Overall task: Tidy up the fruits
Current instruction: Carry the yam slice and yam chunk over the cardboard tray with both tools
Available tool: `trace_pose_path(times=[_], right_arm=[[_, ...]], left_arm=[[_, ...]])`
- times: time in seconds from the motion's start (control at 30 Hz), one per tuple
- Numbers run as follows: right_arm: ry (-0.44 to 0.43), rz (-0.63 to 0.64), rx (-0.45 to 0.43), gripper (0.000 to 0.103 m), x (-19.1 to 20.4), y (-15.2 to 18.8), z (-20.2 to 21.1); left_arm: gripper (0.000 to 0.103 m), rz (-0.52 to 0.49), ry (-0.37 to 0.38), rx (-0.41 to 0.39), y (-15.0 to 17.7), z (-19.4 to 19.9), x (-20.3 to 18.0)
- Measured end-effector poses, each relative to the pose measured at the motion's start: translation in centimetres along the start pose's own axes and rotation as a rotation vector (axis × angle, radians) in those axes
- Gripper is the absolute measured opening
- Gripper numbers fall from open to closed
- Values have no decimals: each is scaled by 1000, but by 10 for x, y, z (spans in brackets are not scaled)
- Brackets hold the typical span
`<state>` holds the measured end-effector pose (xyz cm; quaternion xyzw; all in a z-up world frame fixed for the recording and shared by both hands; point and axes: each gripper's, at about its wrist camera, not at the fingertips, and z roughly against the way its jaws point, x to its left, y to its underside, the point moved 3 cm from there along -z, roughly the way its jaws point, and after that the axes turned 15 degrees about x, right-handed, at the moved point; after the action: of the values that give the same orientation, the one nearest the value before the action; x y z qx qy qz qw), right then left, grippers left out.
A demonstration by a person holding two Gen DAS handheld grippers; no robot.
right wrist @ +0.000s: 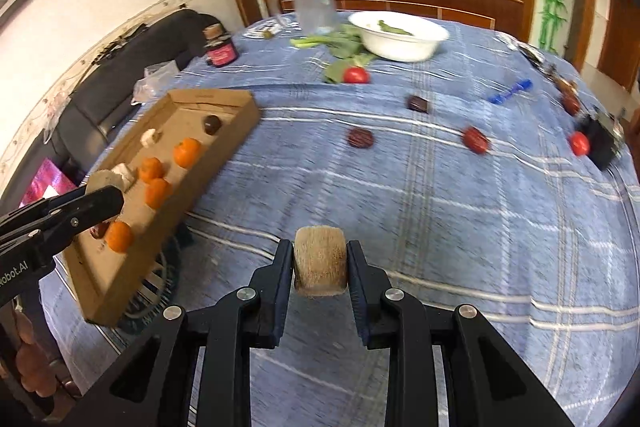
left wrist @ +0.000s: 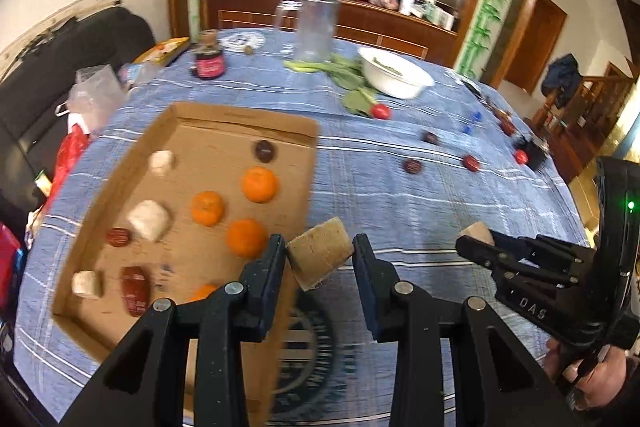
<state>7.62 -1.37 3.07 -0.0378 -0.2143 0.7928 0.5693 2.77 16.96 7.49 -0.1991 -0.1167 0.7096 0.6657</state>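
My left gripper (left wrist: 319,247) is shut on a tan fibrous chunk (left wrist: 320,259), held just past the right wall of the cardboard tray (left wrist: 240,117). In the tray lie mandarins (left wrist: 259,183), red dates (left wrist: 135,289) and pale chunks (left wrist: 149,219). My right gripper (right wrist: 320,251) is shut on a second tan chunk (right wrist: 320,263) above the blue cloth, to the right of the tray (right wrist: 224,95). Each gripper also shows in the other's view: the right gripper (left wrist: 476,245) at the right, the left gripper (right wrist: 106,199) over the tray's near end.
Loose dates (right wrist: 360,137) and a cherry tomato (right wrist: 357,75) lie scattered on the blue checked tablecloth (right wrist: 480,227). Further back stand a white bowl (right wrist: 400,37), leafy greens (right wrist: 340,45), a glass jar (right wrist: 312,3) and a dark jar (right wrist: 220,51). A black box (right wrist: 600,143) sits at the right edge.
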Motion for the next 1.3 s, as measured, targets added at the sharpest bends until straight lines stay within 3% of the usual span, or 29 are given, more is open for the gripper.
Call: trace_pose_path(times=[0.3, 0.57, 0.87, 1.3], right_arm=[[-48, 78, -2, 29, 49, -42, -12], [-90, 178, 9, 29, 99, -56, -23], [-158, 262, 57, 29, 142, -52, -40], [-202, 317, 136, 30, 168, -40, -67]], left_arm=[[34, 81, -78, 4, 0, 9, 73], [34, 129, -100, 26, 19, 9, 108], [34, 140, -90, 55, 44, 7, 115], [34, 146, -61, 95, 53, -11, 108]])
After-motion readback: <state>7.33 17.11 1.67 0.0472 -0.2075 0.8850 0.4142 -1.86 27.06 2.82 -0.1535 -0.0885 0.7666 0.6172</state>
